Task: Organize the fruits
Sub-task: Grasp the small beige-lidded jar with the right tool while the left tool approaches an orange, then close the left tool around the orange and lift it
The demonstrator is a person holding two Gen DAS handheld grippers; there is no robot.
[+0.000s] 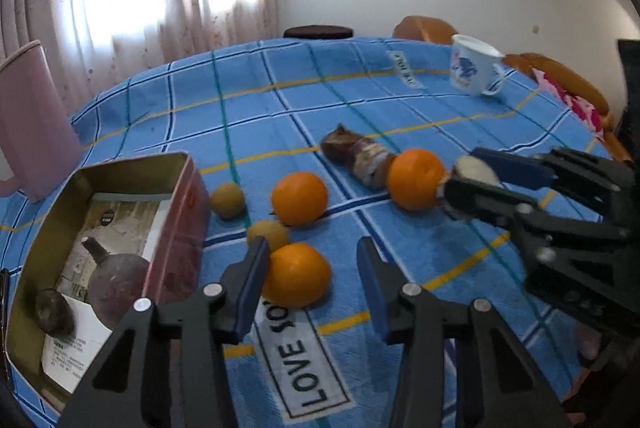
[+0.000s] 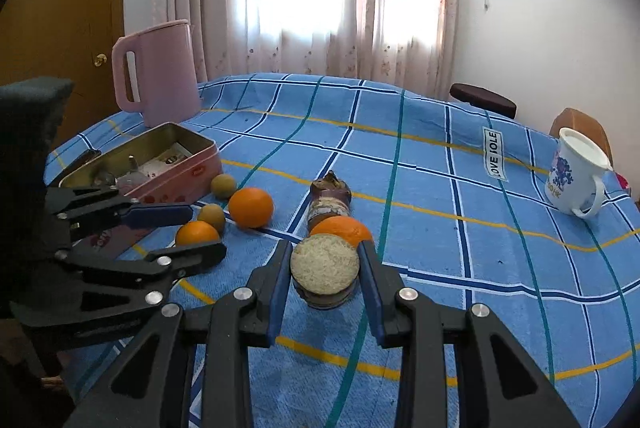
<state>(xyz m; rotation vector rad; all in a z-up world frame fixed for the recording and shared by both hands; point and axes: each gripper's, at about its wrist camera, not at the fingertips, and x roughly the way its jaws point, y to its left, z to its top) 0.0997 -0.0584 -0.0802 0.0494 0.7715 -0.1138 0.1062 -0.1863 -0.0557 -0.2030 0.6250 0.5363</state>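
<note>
Right wrist view: your right tool [image 2: 325, 270] clamps a cut root piece [image 2: 324, 263]; your left tool [image 1: 312, 280] gapes apart, an orange [image 1: 297, 275] at its 11 o'clock.

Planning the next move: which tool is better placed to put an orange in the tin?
Left. The left tool is open right at the nearest orange, beside the tin; the right tool already grips a cut piece.

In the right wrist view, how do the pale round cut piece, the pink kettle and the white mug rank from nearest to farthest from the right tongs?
1. Pale round cut piece: between the right tongs.
2. White mug: far right.
3. Pink kettle: far left, at the back.
</note>
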